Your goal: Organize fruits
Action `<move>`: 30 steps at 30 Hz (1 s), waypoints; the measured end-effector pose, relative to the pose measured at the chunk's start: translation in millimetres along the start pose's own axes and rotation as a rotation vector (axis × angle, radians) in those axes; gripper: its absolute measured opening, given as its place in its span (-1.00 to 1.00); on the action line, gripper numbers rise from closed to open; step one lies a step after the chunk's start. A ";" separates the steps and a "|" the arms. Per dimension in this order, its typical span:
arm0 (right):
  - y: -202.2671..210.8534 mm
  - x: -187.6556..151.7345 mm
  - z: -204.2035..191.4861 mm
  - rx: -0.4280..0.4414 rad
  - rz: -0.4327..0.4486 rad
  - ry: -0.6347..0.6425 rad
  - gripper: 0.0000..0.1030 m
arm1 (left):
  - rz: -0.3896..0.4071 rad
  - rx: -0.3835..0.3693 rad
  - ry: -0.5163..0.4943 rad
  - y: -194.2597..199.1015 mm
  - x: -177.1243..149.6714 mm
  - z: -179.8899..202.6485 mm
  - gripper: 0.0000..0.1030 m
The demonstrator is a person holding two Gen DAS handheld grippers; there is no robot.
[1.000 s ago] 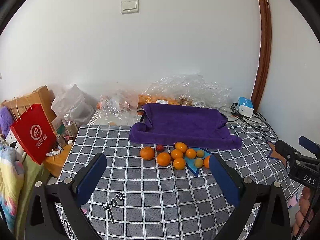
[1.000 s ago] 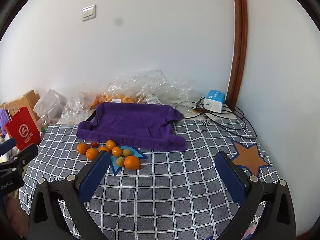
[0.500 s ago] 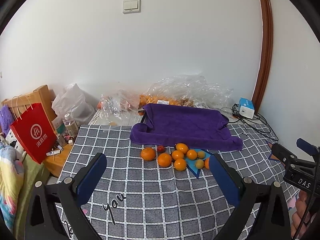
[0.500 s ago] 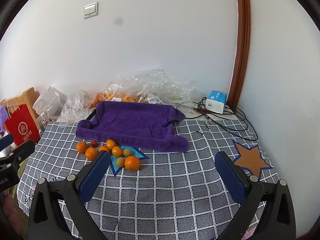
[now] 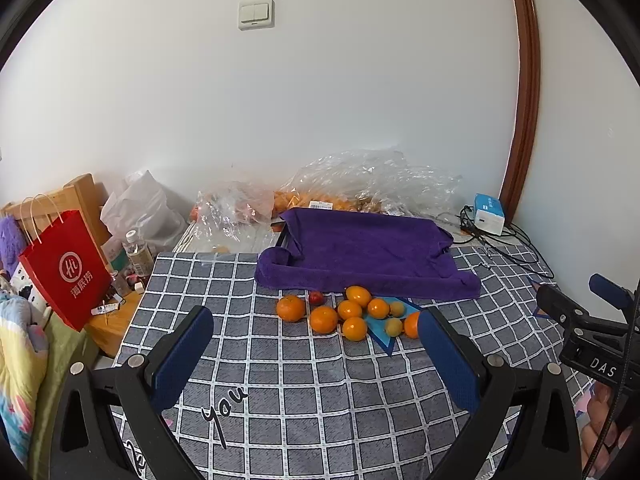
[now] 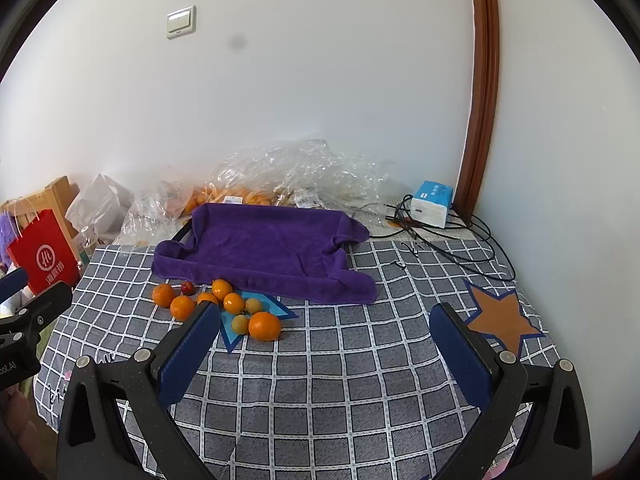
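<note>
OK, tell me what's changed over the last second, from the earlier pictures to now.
Very little. Both cameras have tilted up slightly, so the fruit pile sits a touch lower in each view, and the other hand's tool has slid lower along the frame edges. Nothing was gripped or released: the left tongs and right tongs stay open and empty above the checked cloth. The fruit and the purple towel haven't moved.

A plain white wall [image 5: 360,100] carries a double light switch [image 5: 256,14]; right of the switch runs a brown wooden door frame [image 5: 524,92], daylight falling evenly
</note>
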State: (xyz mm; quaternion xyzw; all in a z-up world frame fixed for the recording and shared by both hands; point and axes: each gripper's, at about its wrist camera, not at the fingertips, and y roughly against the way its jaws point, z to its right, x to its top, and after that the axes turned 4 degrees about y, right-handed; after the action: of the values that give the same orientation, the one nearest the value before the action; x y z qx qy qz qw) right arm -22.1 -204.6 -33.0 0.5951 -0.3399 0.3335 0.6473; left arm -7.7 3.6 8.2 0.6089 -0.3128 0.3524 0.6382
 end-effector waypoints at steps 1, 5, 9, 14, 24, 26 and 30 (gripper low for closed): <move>0.3 0.3 -0.7 -0.002 -0.001 0.000 1.00 | 0.002 -0.001 0.000 0.6 0.3 0.2 0.99; 2.8 -0.2 -0.6 -0.004 0.004 -0.003 1.00 | 0.006 -0.003 -0.002 1.9 1.2 0.7 0.99; 3.7 0.6 0.0 -0.003 0.009 -0.006 1.00 | 0.006 -0.004 -0.005 2.1 1.5 1.4 0.99; 2.7 0.5 0.1 -0.001 0.007 -0.007 1.00 | 0.008 -0.003 -0.003 2.8 1.3 1.3 0.99; 2.2 0.9 -2.0 0.000 0.010 -0.002 1.00 | 0.009 -0.002 0.003 4.3 3.7 -1.8 0.99; 2.7 0.5 -1.8 0.001 0.011 -0.003 1.00 | 0.010 -0.001 0.002 4.3 3.8 -2.0 0.99; 3.2 -0.7 -3.4 0.000 0.012 0.000 1.00 | 0.011 -0.001 0.002 4.2 4.2 -2.3 0.99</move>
State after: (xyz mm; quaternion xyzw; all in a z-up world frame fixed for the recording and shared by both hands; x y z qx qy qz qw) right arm -25.1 -201.0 -32.1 0.5930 -0.3433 0.3375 0.6454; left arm -8.9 6.2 13.9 0.6065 -0.3156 0.3562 0.6369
